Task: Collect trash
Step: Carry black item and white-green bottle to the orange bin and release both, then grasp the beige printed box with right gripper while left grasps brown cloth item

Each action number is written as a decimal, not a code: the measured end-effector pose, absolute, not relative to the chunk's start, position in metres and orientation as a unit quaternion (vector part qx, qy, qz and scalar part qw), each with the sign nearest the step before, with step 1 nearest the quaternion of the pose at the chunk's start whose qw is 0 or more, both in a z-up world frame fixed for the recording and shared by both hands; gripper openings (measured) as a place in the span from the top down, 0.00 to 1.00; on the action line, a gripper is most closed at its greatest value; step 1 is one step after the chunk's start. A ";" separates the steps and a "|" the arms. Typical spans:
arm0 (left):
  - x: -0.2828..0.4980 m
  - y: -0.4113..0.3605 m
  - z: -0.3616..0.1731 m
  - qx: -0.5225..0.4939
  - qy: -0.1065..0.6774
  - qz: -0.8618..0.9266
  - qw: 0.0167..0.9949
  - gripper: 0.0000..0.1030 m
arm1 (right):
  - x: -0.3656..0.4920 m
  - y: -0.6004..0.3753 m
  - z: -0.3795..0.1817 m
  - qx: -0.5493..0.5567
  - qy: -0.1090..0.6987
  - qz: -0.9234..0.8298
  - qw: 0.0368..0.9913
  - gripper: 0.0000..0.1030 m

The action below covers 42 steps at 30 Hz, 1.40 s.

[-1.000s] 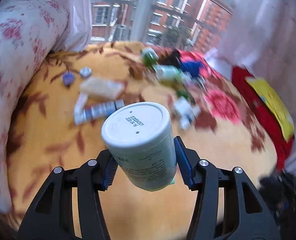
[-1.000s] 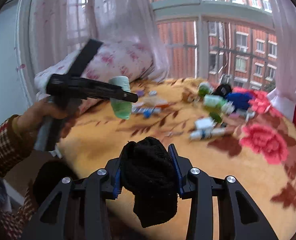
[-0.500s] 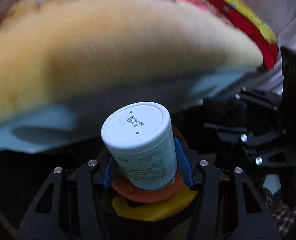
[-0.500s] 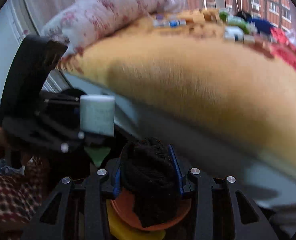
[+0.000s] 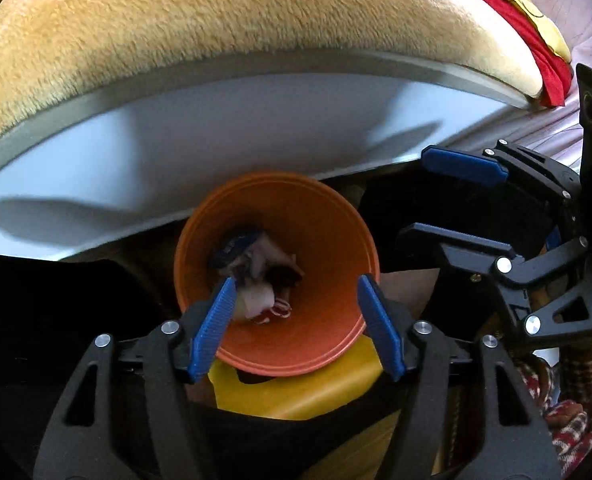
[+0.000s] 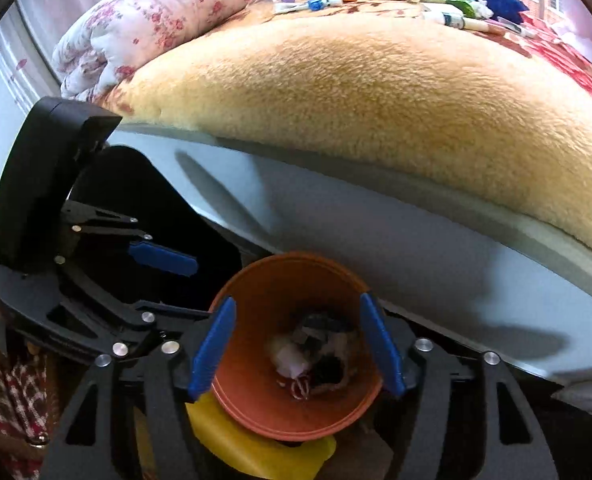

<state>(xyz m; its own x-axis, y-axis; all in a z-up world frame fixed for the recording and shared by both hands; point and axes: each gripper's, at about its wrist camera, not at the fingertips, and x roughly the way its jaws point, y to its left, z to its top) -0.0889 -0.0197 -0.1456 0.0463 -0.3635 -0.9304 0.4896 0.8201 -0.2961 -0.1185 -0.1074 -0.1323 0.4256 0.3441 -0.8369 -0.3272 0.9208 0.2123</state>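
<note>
Both grippers hang over the orange bin (image 5: 276, 240), pointing steeply down into it. Left gripper (image 5: 296, 320): fingers spread, nothing between them; the white canister it pinched a second ago is gone. The jaws have just been opening. Right gripper (image 6: 296, 344): same story, fingers spread and empty, black sock no longer held, jaws have just been opening too. So both items look released into the bin; I can't pick out the canister or sock for sure in the crumpled trash (image 5: 260, 276) at the bottom, which is a dark, mixed pile of wrappers.

Bin sits on the floor against the bed frame (image 5: 216, 128), yellow bag (image 5: 296, 392) at 6 o'clock under its rim. In the right wrist view the left gripper shows at 9 o'clock of the bin.

Task meaning: this drop looks done, but more trash (image 6: 447, 12) remains on the bed blanket (image 6: 375, 100), up at 12 to 1 o'clock, well apart from the bin. Next call: lift both grippers and go back for those bottles and tubes.
</note>
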 end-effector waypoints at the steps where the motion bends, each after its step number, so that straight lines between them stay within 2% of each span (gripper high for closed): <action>1: -0.088 -0.020 -0.144 0.051 0.621 -0.295 0.724 0.39 | -0.120 -0.112 -0.132 0.014 0.495 0.198 0.846 0.38; 6: -0.087 -0.007 -0.113 0.041 0.571 -0.295 0.765 0.39 | -0.118 -0.125 -0.118 0.038 0.473 0.190 0.860 0.35; 11: -0.076 0.015 -0.066 0.010 0.499 -0.292 0.816 0.39 | -0.110 -0.137 -0.081 0.036 0.427 0.183 0.885 0.31; 14: -0.060 0.031 -0.036 -0.013 0.451 -0.273 0.850 0.32 | -0.101 -0.139 -0.054 0.029 0.395 0.183 0.900 0.28; 17: -0.045 0.044 -0.013 -0.031 0.417 -0.247 0.874 0.31 | -0.085 -0.136 -0.032 0.008 0.367 0.186 0.912 0.26; 24: -0.009 0.046 0.002 -0.053 0.402 -0.228 0.885 0.31 | -0.027 -0.111 -0.001 -0.043 0.326 0.194 0.924 0.18; 31: 0.025 0.044 -0.004 -0.057 0.392 -0.226 0.890 0.30 | 0.063 -0.093 0.016 -0.058 0.316 0.227 0.919 0.18; 34: 0.039 0.048 -0.006 -0.062 0.391 -0.225 0.890 0.30 | 0.119 -0.080 0.022 -0.085 0.315 0.246 0.913 0.13; 42: 0.068 0.067 -0.008 -0.076 0.384 -0.210 0.896 0.30 | 0.276 -0.035 -0.006 -0.145 0.371 0.281 0.873 0.13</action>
<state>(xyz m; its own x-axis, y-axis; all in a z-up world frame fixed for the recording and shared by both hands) 0.0678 0.0673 -0.0079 0.6162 -0.4347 -0.6567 0.3185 0.9002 -0.2970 0.2764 -0.0349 -0.0057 0.5668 0.3820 -0.7299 -0.5976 0.8005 -0.0450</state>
